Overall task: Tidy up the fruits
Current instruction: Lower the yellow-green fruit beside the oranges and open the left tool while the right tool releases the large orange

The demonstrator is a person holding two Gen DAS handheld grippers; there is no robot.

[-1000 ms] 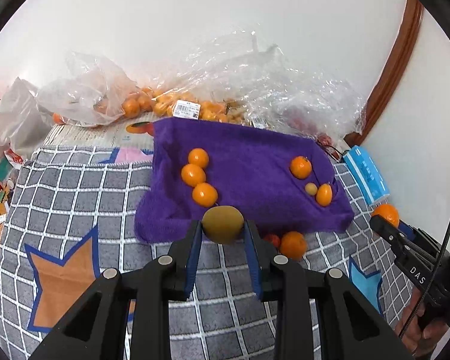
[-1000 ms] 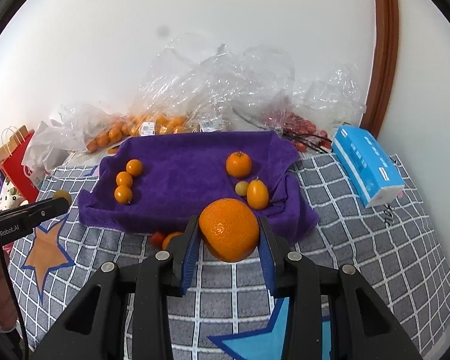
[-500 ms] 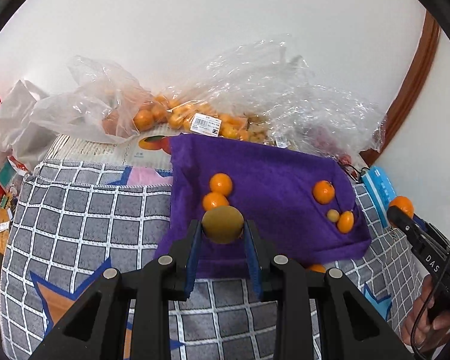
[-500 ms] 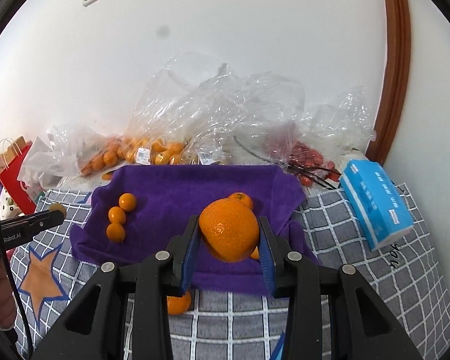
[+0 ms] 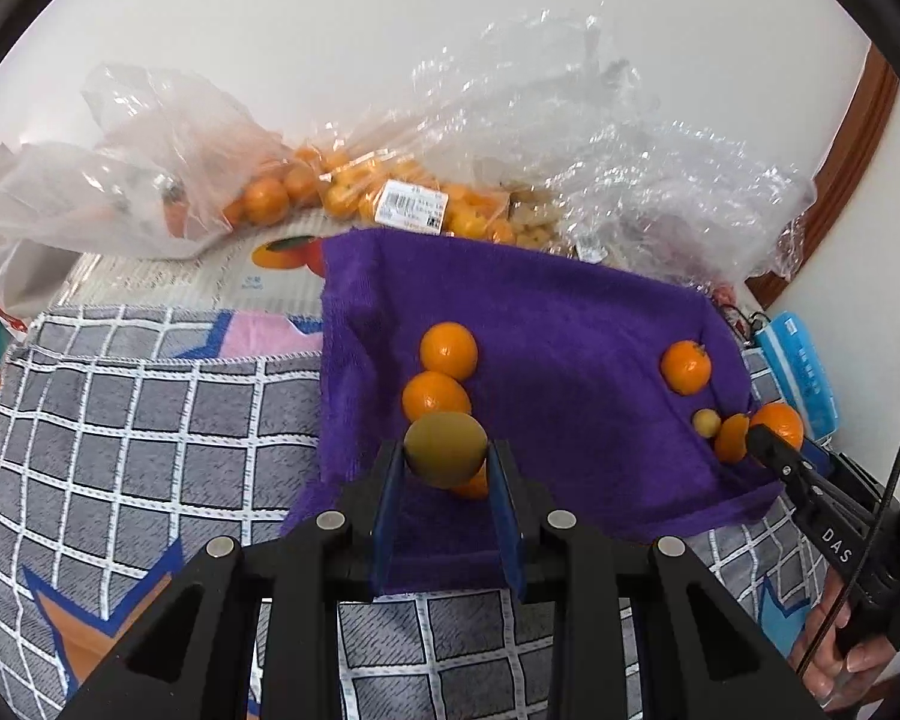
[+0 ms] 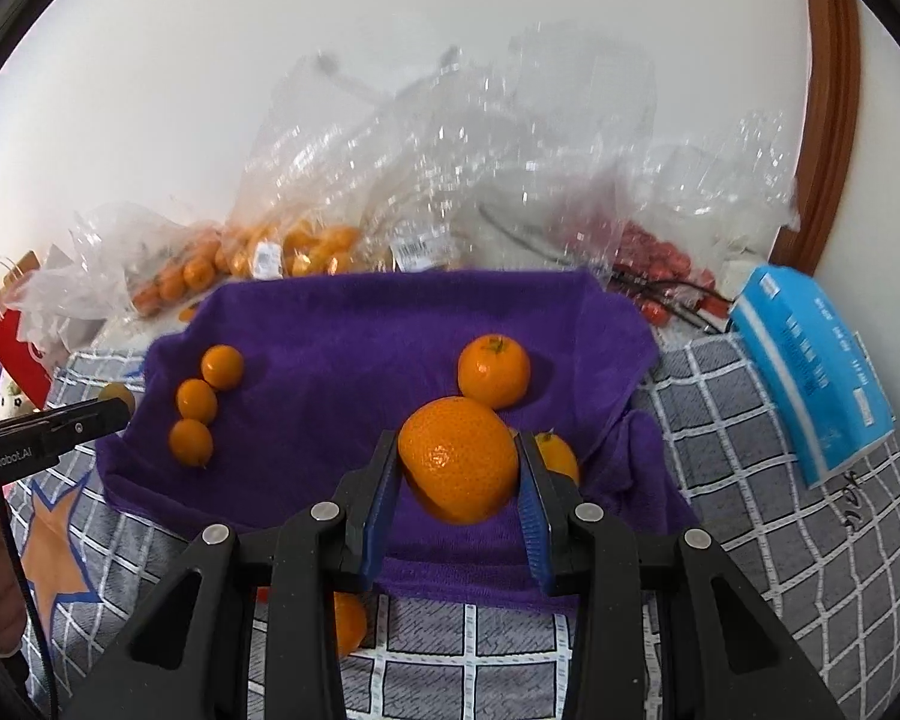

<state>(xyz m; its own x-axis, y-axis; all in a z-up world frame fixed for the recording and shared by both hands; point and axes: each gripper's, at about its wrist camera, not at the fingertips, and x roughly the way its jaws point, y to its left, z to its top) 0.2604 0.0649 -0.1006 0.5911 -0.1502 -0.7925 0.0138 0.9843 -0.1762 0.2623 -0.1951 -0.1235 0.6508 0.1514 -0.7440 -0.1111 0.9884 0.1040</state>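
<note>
A grey checked cloth [image 6: 750,480] with orange stars covers the surface, and the purple towel [image 6: 360,330] spread on it serves as the landmark here. Behind the towel, against the wall, lie crumpled clear plastic bags [image 6: 480,168] holding small orange fruit and some red fruit. To the right of the towel rests a blue tissue pack [image 6: 810,372].

The left hand-held gripper [image 5: 446,480] hangs over the towel's near left part, pinching a greenish-brown fruit [image 5: 445,449] between its blue pads. The right hand-held gripper [image 6: 459,492] hangs over the towel's near right part, clamped on a large orange [image 6: 459,459].

On the towel's left side three small oranges [image 6: 201,402] sit in a curved line, each touching the next. On its right side lies a single stemmed orange [image 6: 494,371], just behind the held orange. Another small orange [image 6: 557,455] peeks out beside the right pad, and a tiny yellow fruit [image 5: 705,422] lies just next to it in the left wrist view. One more orange [image 6: 348,624] lies off the towel's near edge on the cloth, partly hidden by the right gripper's frame.
</note>
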